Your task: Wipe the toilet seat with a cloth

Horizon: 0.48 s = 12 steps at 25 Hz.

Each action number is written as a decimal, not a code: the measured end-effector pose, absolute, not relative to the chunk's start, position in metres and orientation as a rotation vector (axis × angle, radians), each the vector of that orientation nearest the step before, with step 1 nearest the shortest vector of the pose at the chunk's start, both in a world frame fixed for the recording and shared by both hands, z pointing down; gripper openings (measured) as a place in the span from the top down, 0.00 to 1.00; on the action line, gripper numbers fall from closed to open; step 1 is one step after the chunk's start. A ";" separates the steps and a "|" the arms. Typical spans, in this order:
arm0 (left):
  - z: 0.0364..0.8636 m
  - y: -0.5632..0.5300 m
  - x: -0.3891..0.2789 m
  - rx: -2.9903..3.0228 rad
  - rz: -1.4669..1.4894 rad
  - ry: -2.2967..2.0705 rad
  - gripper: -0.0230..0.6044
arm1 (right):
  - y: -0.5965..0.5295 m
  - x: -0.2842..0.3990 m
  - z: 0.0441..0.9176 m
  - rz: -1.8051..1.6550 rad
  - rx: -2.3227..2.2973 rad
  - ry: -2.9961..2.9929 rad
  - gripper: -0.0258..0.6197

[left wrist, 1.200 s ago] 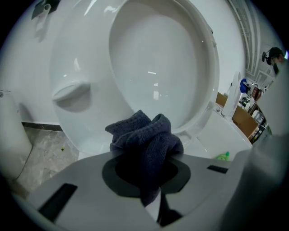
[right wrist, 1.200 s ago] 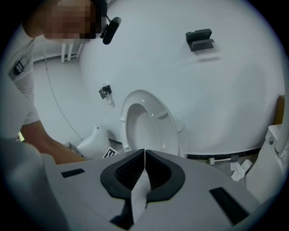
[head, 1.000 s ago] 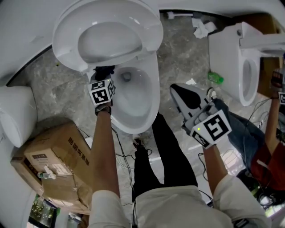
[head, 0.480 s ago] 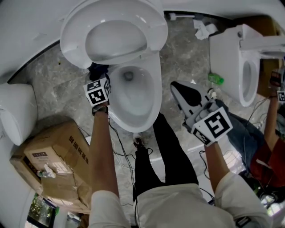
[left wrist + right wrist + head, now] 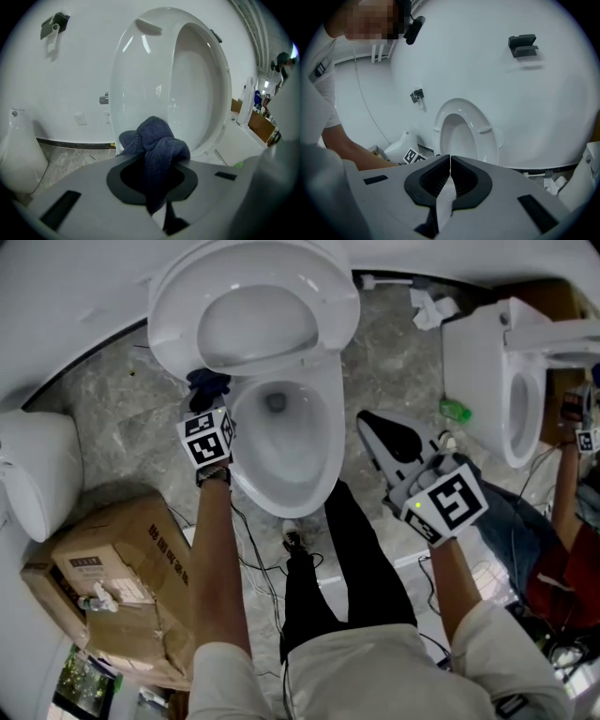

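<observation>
The left gripper is clamped on a dark blue cloth, which bunches up above the jaws in a loose knot and hangs down between them. In the head view, the left gripper holds the cloth at the back left of the toilet bowl, just below the raised seat. Whether the cloth touches the porcelain cannot be told. From the left gripper view, the upright seat fills the frame right behind the cloth.

The right gripper is clenched shut with nothing between its ribbed pads. In the head view, the right gripper is off to the right of the bowl, above the grey marble floor, and points towards the toilet. Its own view shows the raised seat against a white wall.

The person stands at the front of the bowl. A battered cardboard box sits to the left. A second toilet stands to the right, with a green bottle at its foot. Crumpled paper lies by the wall.
</observation>
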<state>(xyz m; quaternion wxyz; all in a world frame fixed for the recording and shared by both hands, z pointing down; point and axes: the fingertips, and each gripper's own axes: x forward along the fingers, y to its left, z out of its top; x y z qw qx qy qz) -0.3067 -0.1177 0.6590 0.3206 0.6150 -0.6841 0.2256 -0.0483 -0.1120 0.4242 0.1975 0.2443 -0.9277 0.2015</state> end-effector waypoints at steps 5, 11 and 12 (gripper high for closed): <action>0.645 -0.116 -0.305 1.633 0.565 -1.821 0.90 | -0.113 -0.049 0.417 0.559 0.694 -2.602 0.91; 0.631 -0.119 -0.310 1.639 0.538 -1.867 0.90 | -0.111 -0.047 0.415 0.562 0.701 -2.599 0.92; 0.628 -0.119 -0.311 1.637 0.530 -1.881 0.90 | -0.111 -0.047 0.414 0.562 0.702 -2.598 0.92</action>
